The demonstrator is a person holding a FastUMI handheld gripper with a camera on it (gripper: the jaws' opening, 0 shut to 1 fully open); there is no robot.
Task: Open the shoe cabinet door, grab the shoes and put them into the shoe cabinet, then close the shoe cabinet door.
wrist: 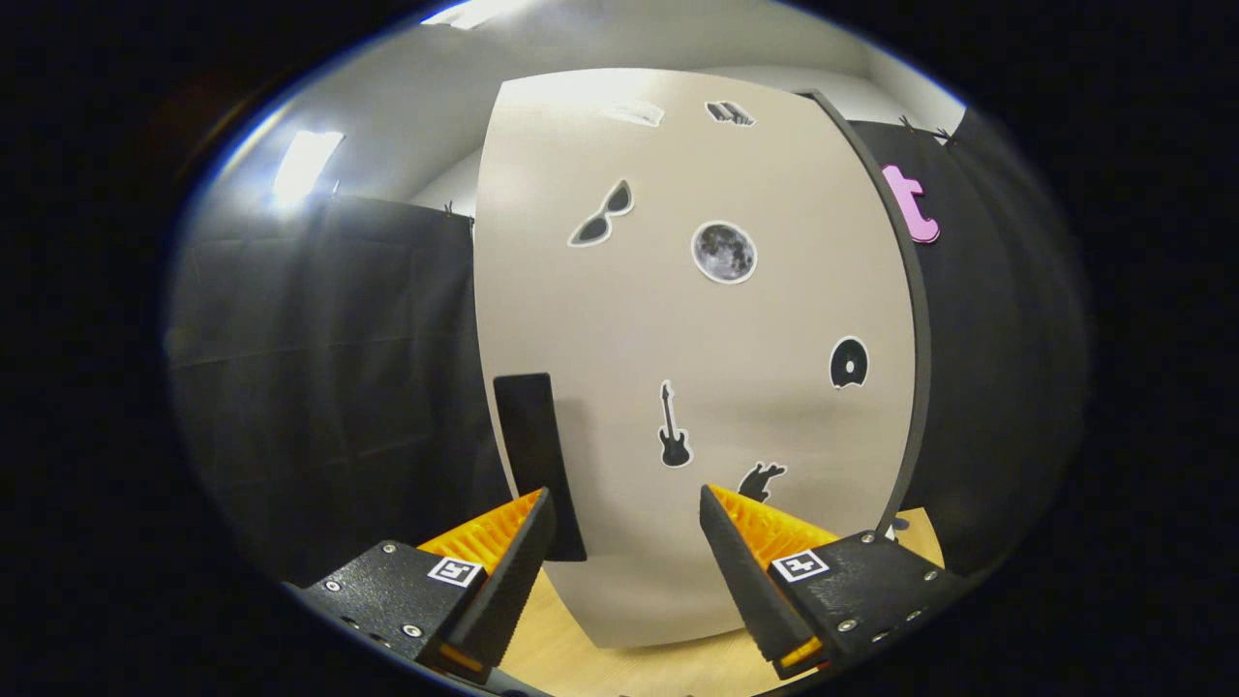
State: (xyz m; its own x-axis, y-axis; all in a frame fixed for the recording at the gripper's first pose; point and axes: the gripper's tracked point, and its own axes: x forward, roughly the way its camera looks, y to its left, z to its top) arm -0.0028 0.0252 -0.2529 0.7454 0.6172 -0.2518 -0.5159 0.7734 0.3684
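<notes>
The claw point(627, 503) points forward with its 2 fingers spread wide apart. Nothing sits between them and neither pad presses on anything. The left finger point(513, 557) has its tip just in front of the lower part of a dark, upright handle point(537, 465); whether it touches the handle cannot be told. The right finger point(745, 566) is in front of bare door panel, well clear of the handle.

Just beyond the fingers stands the door point(697, 387) of the cabinet, a tall, pale beige panel. The handle is fixed near the door's left edge, low down. Small stickers dot the panel: sunglasses, a moon, a disc, a guitar and a few others. A dark strip point(915, 339) runs down the door's right edge. The door seems closed, or at most barely moved, though the fisheye bend makes this hard to judge.

Below the door and between the fingers lies a light wooden floor point(571, 649). Black cloth point(319, 387) hangs on both sides of the cabinet.

By my reading, the task is at its very start: the claw is lined up to take the handle and pull. Opening the door, fetching the shoes, placing them inside and closing the door all appear to remain.
</notes>
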